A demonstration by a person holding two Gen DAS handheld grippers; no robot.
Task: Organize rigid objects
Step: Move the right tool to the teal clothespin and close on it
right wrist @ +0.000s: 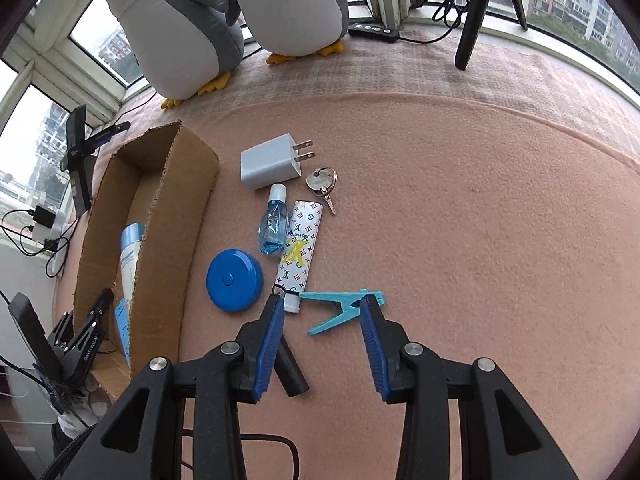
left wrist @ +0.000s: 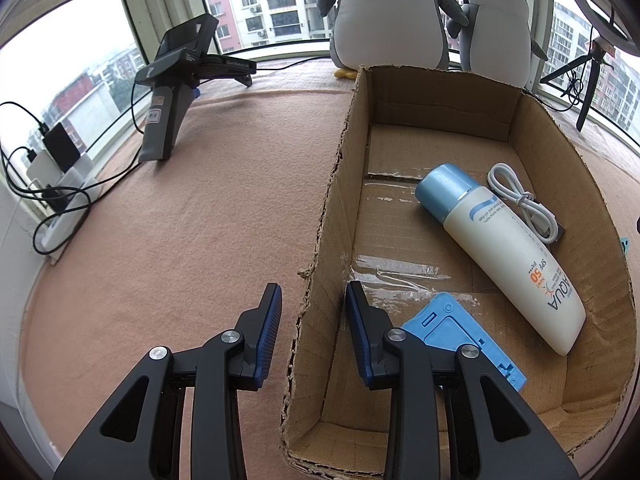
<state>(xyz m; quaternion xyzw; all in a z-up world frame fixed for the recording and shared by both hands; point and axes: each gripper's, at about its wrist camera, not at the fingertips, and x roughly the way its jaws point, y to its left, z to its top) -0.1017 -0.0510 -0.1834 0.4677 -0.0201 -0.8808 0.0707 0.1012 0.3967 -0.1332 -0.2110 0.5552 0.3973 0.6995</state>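
Observation:
A cardboard box (left wrist: pixel 336 184) holds a white sunscreen bottle (left wrist: pixel 508 256) with a blue cap, a coiled white cable (left wrist: pixel 520 200) and a flat blue case (left wrist: pixel 460 328). My left gripper (left wrist: pixel 314 300) is open, straddling the box's left wall. In the right wrist view, loose items lie on the pink cloth right of the box (right wrist: pixel 180 216): a white plug adapter (right wrist: pixel 270 162), a key (right wrist: pixel 322 182), a small blue bottle (right wrist: pixel 274 226), a patterned tube (right wrist: pixel 298 254), a blue round disc (right wrist: pixel 234 280), a teal clothespin (right wrist: pixel 340 308) and a black stick (right wrist: pixel 290 372). My right gripper (right wrist: pixel 322 308) is open over the clothespin.
Two plush penguins (left wrist: pixel 400 16) stand behind the box by the window. A spare gripper (left wrist: pixel 176 80) rests on the cloth at far left, with cables and chargers (left wrist: pixel 52 184) along the sill. A black tripod (right wrist: pixel 476 8) stands at the back right.

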